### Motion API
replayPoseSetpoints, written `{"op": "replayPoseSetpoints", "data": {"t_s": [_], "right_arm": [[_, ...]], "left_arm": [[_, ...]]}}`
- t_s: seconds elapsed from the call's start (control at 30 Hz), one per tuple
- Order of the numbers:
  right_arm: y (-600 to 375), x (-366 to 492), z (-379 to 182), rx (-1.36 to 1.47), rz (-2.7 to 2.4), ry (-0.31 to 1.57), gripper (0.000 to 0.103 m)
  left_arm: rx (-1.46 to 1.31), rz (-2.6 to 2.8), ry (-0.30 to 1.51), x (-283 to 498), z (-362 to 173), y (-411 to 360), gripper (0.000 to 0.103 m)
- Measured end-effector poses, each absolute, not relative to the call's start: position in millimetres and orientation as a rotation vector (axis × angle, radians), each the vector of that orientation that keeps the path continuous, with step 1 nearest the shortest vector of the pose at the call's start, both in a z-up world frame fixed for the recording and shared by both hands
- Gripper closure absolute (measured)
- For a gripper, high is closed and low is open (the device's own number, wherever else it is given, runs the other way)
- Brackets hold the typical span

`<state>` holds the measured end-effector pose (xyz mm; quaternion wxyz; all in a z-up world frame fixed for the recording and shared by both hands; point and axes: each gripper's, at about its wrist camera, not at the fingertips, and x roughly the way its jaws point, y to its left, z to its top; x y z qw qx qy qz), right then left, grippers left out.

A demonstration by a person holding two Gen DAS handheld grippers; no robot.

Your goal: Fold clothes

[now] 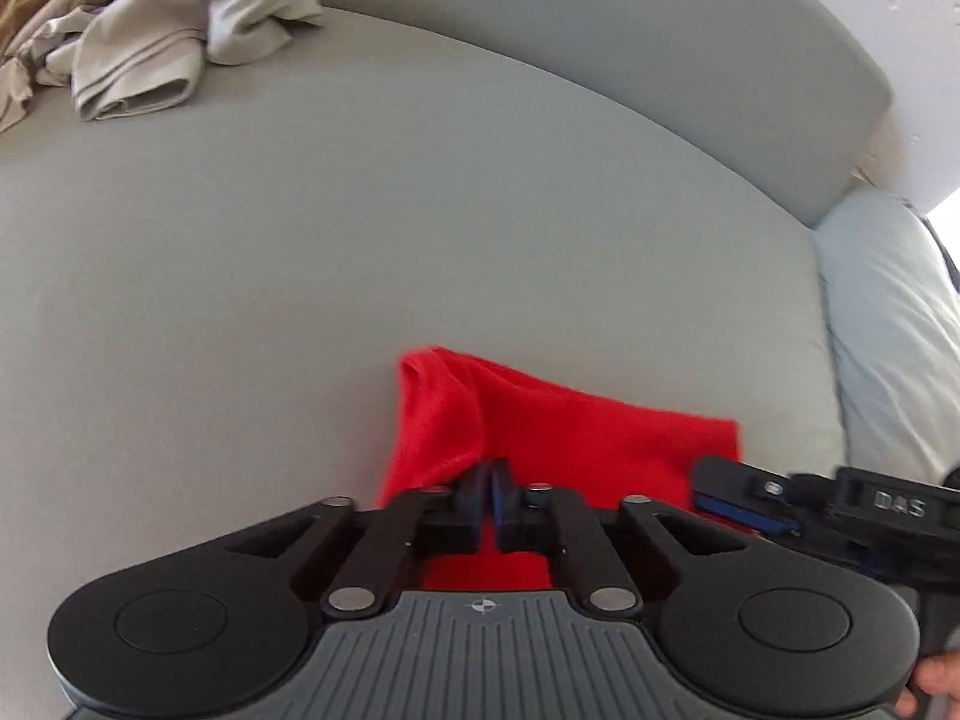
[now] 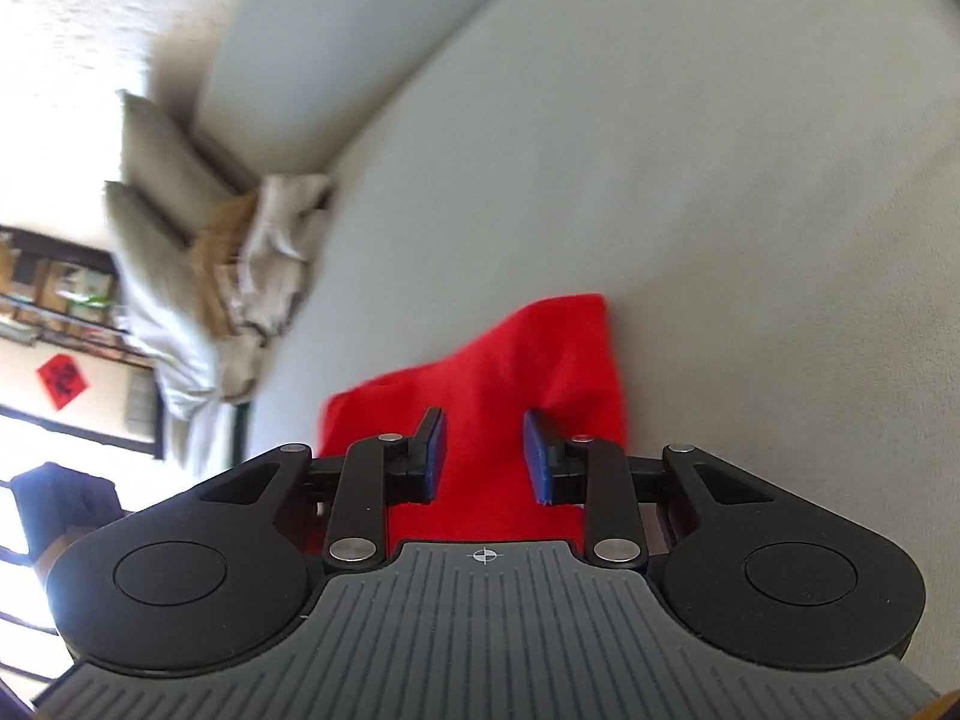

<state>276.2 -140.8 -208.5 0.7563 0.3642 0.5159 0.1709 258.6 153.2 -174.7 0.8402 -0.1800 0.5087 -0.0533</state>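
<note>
Left wrist view: your left gripper (image 1: 492,480) pinches one soft red cloth (image 1: 570,420) on the smooth grey cushion (image 1: 300,270); right gripper (image 2: 485,456) gapes apart.

A grey sofa (image 1: 360,228) with pale pillow (image 1: 888,324)

One red garment (image 1: 540,432) lies on the bed (image 1: 300,270), near its front edge. One heap of pale beige clothes (image 1: 150,42) sits at the bed's far left corner; how many pieces are in it cannot be told. Two grippers are in view: the left gripper (image 1: 492,483) and the right gripper (image 2: 485,450), each with two fingers (image 2: 433,450). One light blue pillow (image 1: 888,330) lies at the bed's right edge. Two grey cushions (image 2: 156,180) lean by the heap at the far corner. One red paper square (image 2: 62,383) hangs on the wall beyond.
</note>
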Motion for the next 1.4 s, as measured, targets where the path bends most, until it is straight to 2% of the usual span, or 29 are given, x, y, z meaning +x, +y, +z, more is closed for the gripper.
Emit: {"op": "replayPoseSetpoints", "data": {"t_s": [0.03,0.07,0.13,0.23,0.37,0.53,0.6,0.77,0.8,0.83,0.93,1.07,1.2,1.3,1.37,1.4], "right_arm": [[-143.0,280.7,-212.2,0.806,0.343,1.111,0.095],[-145.0,285.7,-213.5,0.800,0.311,1.093,0.100],[-149.0,296.1,-214.9,0.780,0.246,1.052,0.100],[-155.4,299.5,-209.6,0.779,0.166,1.040,0.094],[-165.6,278.7,-183.2,0.724,0.179,0.998,0.070],[-175.6,228.3,-142.0,0.660,0.245,0.958,0.067],[-168.8,203.3,-123.8,0.569,0.267,0.961,0.065],[-125.8,147.6,-95.7,0.282,0.395,0.968,0.065],[-116.1,135.4,-94.1,0.215,0.419,0.961,0.065],[-104.4,126.2,-94.3,0.149,0.430,0.960,0.066],[-77.6,103.1,-103.9,-0.004,0.428,0.979,0.067],[-76.7,58.5,-126.0,-0.045,0.402,1.054,0.066],[-93.3,24.8,-114.0,-0.018,0.378,1.082,0.066],[-101.2,14.6,-100.8,0.047,0.386,1.058,0.066],[-96.4,17.7,-94.6,0.061,0.386,1.025,0.066],[-92.4,21.7,-93.7,0.057,0.380,1.014,0.066]], "left_arm": [[-0.408,-0.089,1.048,261.3,-179.4,159.0,0.095],[-0.444,-0.071,1.017,262.4,-182.3,164.6,0.095],[-0.431,-0.026,0.954,261.4,-184.2,167.2,0.095],[-0.443,0.028,0.883,250.0,-174.9,173.2,0.099],[-0.455,0.012,0.828,220.7,-144.2,181.2,0.099],[-0.375,-0.070,0.839,160.5,-98.5,178.6,0.073],[-0.302,-0.113,0.862,133.1,-91.1,163.1,0.069],[-0.090,-0.182,0.904,77.0,-105.0,117.0,0.071],[-0.047,-0.170,0.906,70.7,-111.5,112.2,0.072],[-0.003,-0.152,0.910,65.3,-118.8,108.2,0.077],[0.034,-0.102,0.949,54.3,-138.1,113.8,0.077],[0.021,-0.059,0.969,33.2,-140.8,129.7,0.077],[-0.021,-0.072,0.978,8.4,-130.0,135.2,0.083],[-0.060,-0.128,0.918,-1.4,-115.8,123.9,0.083],[-0.064,-0.153,0.876,2.2,-110.5,111.7,0.080],[-0.061,-0.154,0.859,7.1,-111.2,105.8,0.073]]}}
